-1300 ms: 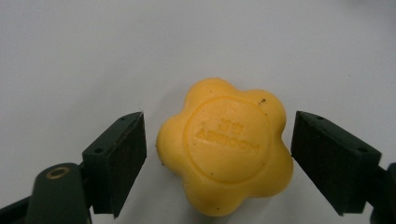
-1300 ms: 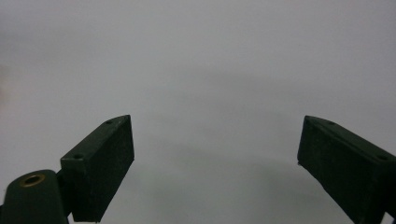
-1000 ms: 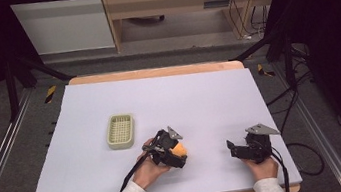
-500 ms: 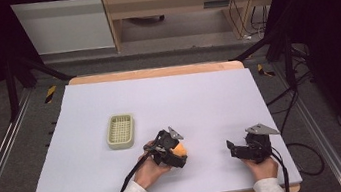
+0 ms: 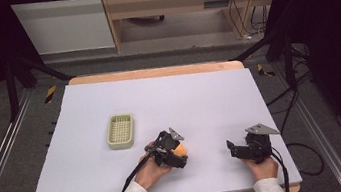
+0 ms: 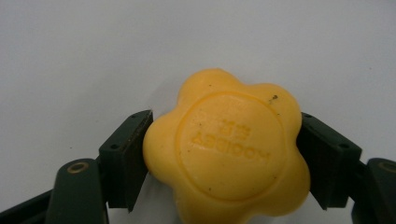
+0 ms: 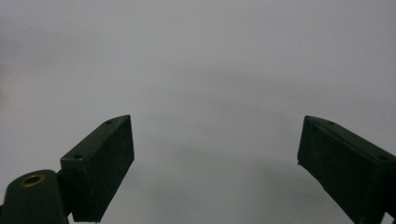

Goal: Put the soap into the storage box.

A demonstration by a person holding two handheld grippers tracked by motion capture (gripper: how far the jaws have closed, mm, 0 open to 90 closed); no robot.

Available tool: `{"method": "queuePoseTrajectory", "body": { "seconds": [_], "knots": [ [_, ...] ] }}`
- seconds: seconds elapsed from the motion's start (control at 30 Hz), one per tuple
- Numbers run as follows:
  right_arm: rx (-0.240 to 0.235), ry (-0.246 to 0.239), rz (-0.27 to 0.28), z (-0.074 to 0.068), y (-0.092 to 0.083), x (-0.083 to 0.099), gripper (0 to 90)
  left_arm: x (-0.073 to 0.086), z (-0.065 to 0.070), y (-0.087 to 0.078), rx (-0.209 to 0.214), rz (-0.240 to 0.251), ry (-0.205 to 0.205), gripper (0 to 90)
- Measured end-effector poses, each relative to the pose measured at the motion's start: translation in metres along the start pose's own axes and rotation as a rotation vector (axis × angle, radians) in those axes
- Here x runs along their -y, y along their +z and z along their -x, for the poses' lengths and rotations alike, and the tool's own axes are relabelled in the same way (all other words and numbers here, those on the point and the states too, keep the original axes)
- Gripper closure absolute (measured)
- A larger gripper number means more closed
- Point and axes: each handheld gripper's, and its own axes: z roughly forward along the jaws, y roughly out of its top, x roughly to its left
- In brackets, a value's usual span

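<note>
A yellow flower-shaped soap bar [image 6: 224, 149] with raised lettering lies on the white table cover. My left gripper [image 6: 224, 161] has just been closing its jaws, and both pads now press on the bar's sides. In the high view that gripper [image 5: 181, 156] sits near the front middle of the table, with the soap [image 5: 181, 150] showing orange at its tip. My right gripper [image 5: 230, 149] rests to the right near the front edge. In its own view it [image 7: 215, 158] stands open, with bare white surface between the jaws.
A pale green slotted soap dish [image 5: 120, 131] sits left of the left gripper, a short way off. The white cover [image 5: 183, 94] spans the wooden table. Cables trail from both grippers toward the front edge, and dark frame rails run along both sides.
</note>
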Motion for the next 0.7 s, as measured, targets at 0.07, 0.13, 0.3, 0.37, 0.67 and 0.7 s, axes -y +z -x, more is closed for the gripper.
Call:
{"method": "queuePoseTrajectory", "body": {
  "seconds": [0.07,0.13,0.3,0.37,0.67,0.7],
  "knots": [
    [-0.001,0.000,0.000,0.0001,0.0000,0.0000,11.2,0.0004,0.0001,0.0001,-0.001,0.002,0.000,25.4],
    [0.000,0.000,0.000,0.0001,0.0001,0.0001,11.2,0.0010,0.0003,0.0005,0.001,0.009,-0.005,25.4],
    [0.004,-0.001,-0.001,0.0001,0.0006,0.0002,11.2,0.0003,-0.0001,0.0003,-0.001,-0.002,-0.003,25.6],
    [0.004,0.000,-0.002,0.0001,0.0007,0.0002,11.2,-0.0001,-0.0002,0.0004,0.002,-0.004,-0.003,25.7],
    [0.002,-0.001,0.001,0.0007,0.0007,0.0002,11.2,-0.0015,-0.0001,0.0003,-0.001,-0.017,-0.001,26.3],
    [0.002,-0.001,0.000,0.0008,0.0008,0.0002,11.2,-0.0018,0.0001,0.0004,0.000,-0.017,-0.003,26.3]
  ]
}}
